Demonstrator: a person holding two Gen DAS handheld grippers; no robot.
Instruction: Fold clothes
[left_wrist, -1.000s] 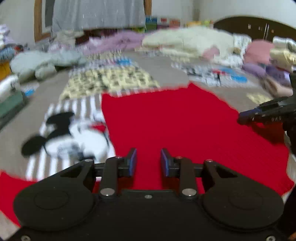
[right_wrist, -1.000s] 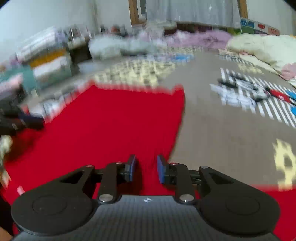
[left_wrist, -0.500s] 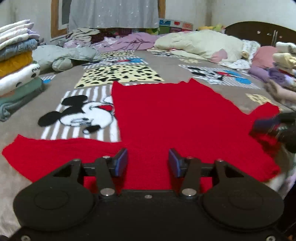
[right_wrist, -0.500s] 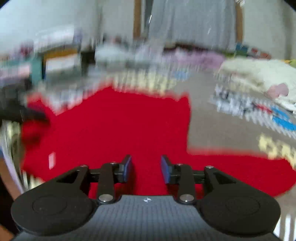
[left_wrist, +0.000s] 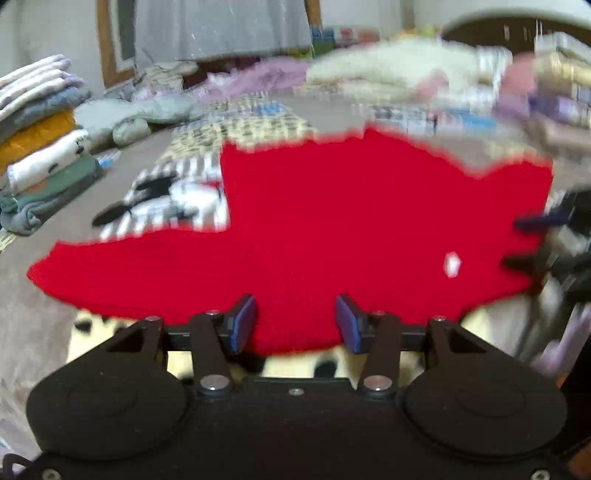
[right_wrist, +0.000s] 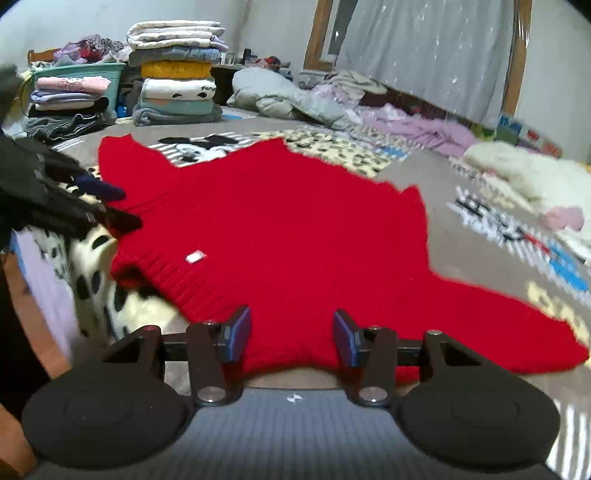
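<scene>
- The sweater lies spread flat on the bed cover, sleeves out to either side.
- A stack of folded clothes stands behind it, at the bed's far left edge (a basket beside it).
- Loose garments lie heaped further back.

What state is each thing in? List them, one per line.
red sweater: spread flat on the bed, unfolded, sleeves out
left gripper: open, empty, at the sweater's near edge
right gripper: open, empty, at the sweater's near edge
stack of clothes: folded, piled
grey jacket: crumpled, unfolded
</scene>
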